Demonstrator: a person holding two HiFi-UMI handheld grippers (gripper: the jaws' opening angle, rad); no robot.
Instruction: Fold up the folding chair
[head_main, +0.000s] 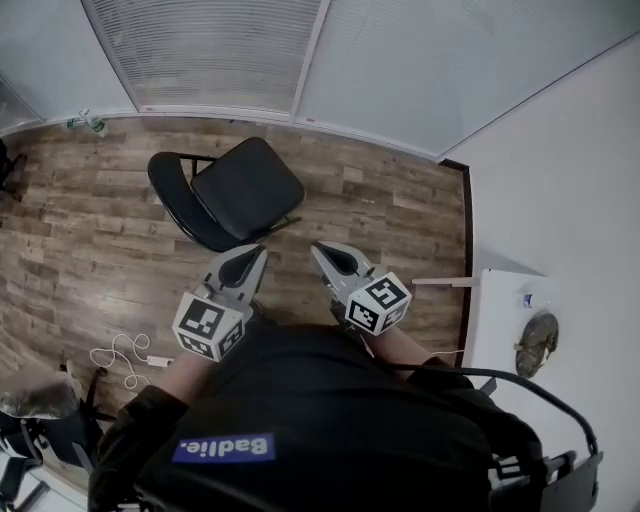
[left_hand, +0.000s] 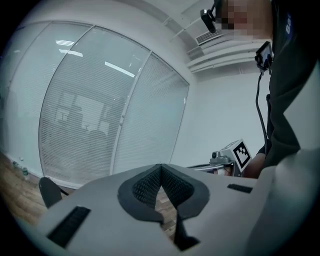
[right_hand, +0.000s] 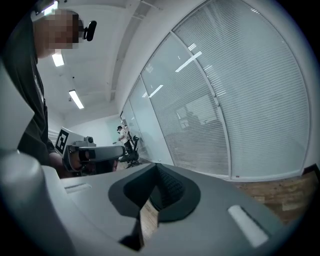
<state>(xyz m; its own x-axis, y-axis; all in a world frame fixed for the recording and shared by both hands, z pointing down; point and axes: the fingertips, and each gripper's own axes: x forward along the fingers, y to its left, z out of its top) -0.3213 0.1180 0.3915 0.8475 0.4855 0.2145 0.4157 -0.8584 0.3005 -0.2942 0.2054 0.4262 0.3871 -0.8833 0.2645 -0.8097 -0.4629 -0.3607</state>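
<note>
Left fingers: the two dark ribbed pads of your left gripper (left_hand: 160, 167) are pressed together at the tip, with nothing between them.
Right fingers: your right gripper (right_hand: 156, 167) is closed the same way, pad against pad, and empty.
Pose: in the head view both grippers sit side by side at mid-frame, just ahead of your torso. Their noses aim toward the top of the frame and lean slightly inward, and their marker cubes are nearest you.
Folding chair: the folding chair (head_main: 245, 185) stands unfolded on the wood floor (head_main: 400, 230), upper centre-left, just beyond both tips and clear of the pads.
Left gripper view: it shows a dark sliver of the chair at lower left, below the window blinds (left_hand: 90, 115).
Right gripper view: your left gripper shows at centre-left, with the blinds filling the right.
Head view only: there is a white table (head_main: 495, 310) at the right edge and a white cable (head_main: 125, 355) at lower left.
</note>
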